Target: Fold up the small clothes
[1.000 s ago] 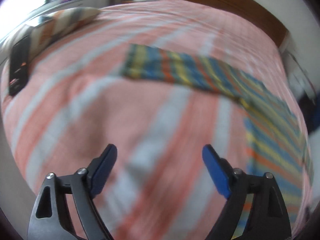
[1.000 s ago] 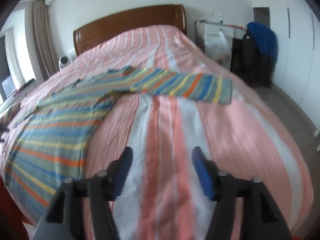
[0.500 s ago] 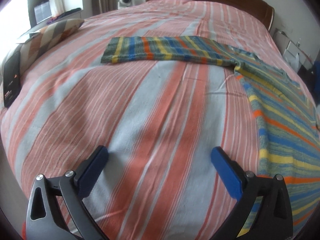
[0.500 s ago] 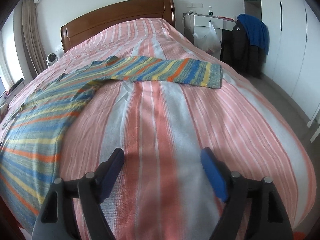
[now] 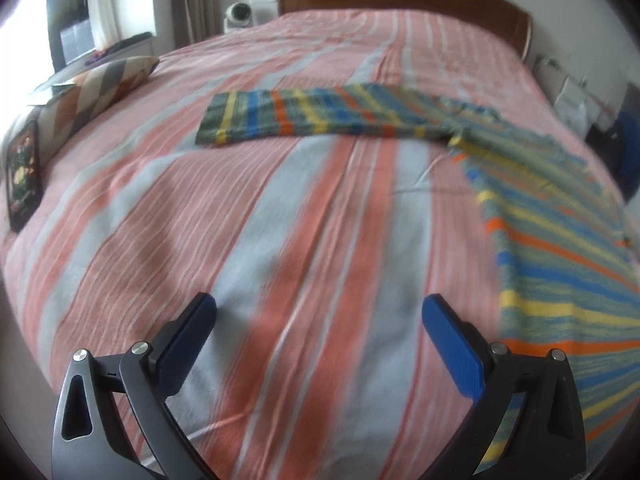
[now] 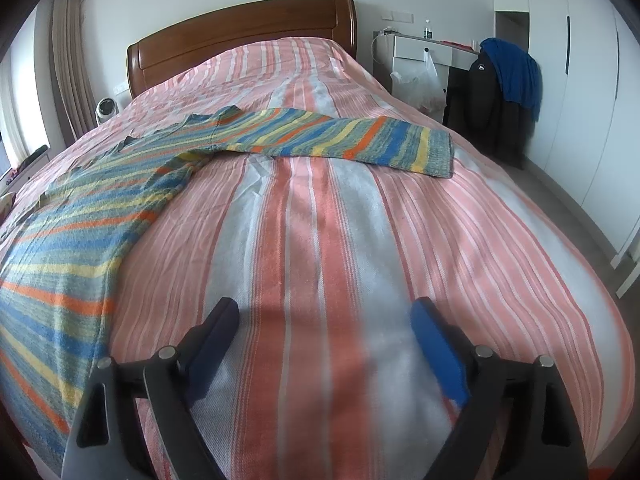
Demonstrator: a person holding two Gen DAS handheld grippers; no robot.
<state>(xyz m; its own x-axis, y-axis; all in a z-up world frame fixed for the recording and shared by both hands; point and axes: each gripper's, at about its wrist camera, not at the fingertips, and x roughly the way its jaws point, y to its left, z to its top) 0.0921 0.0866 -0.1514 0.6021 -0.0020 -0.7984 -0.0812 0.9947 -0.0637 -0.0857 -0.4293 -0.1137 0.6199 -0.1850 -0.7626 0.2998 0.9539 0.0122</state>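
A striped sweater in blue, yellow, orange and green lies flat on the bed. In the left wrist view its body [image 5: 560, 240] runs down the right side and one sleeve [image 5: 304, 118] stretches left across the bed. In the right wrist view the body [image 6: 80, 232] lies at the left and the other sleeve [image 6: 352, 140] stretches right. My left gripper [image 5: 319, 312] is open and empty above bare bedspread, left of the sweater's body. My right gripper [image 6: 324, 316] is open and empty above bare bedspread, right of the body.
The bed has a pink, grey and white striped bedspread [image 6: 320, 240] and a wooden headboard [image 6: 240, 28]. A patterned cushion [image 5: 92, 92] and a dark flat object [image 5: 22, 176] lie at the bed's left edge. A white desk [image 6: 420, 56] and a chair with dark clothes [image 6: 500, 92] stand on the right.
Both grippers have opened wider and stayed empty. Both views have steadied and moved in over the bed, so each sleeve now lies straight ahead.
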